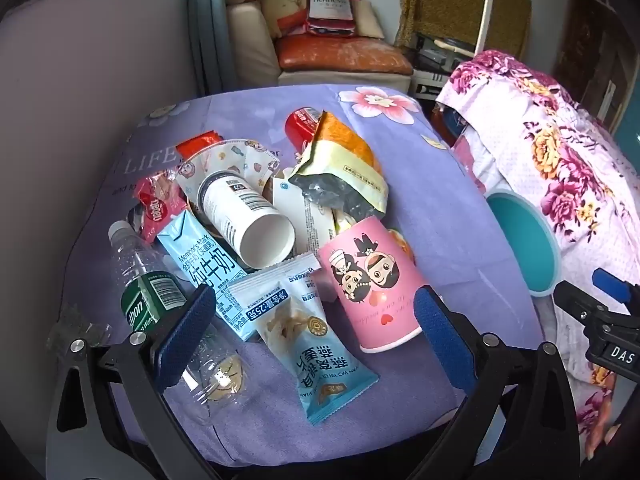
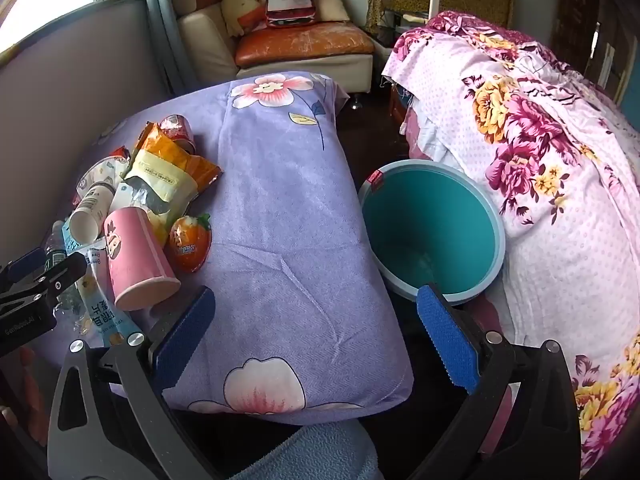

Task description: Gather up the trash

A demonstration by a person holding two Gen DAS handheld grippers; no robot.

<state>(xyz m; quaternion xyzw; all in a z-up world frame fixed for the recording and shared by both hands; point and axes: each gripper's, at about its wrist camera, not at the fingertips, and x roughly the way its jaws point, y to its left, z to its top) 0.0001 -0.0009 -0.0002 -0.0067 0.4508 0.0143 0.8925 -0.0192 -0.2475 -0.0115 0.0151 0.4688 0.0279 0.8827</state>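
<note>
In the left wrist view, the left gripper point(image 1: 316, 334) was seen tilted down over a heap of trash on a tabletop covered by a purple flowered cloth point(image 1: 440, 200), its jaws spread wide apart with nothing clamped between them. Between the blue pads point(image 1: 188, 328) a light blue snack packet point(image 1: 316, 356) was seen lying flat, with a pink paper cup point(image 1: 372, 284) on its side just beside it and a clear plastic bottle point(image 1: 152, 300) partly hidden behind the left pad. Farther back, a blue milk carton point(image 1: 204, 268), a white paper cup point(image 1: 248, 220), an orange snack bag point(image 1: 340, 160) and a red can point(image 1: 300, 124) were piled together. A teal bin point(image 1: 524, 240) was glimpsed at the right, beside a flowered bedspread point(image 1: 560, 152). In the right wrist view, the right gripper point(image 2: 316, 336) was held over bare cloth, jaws likewise wide apart and empty. The trash lay at the left of the tabletop, the bin stood empty on the floor between tabletop and bed, and the left gripper was visible at the left edge.
</note>
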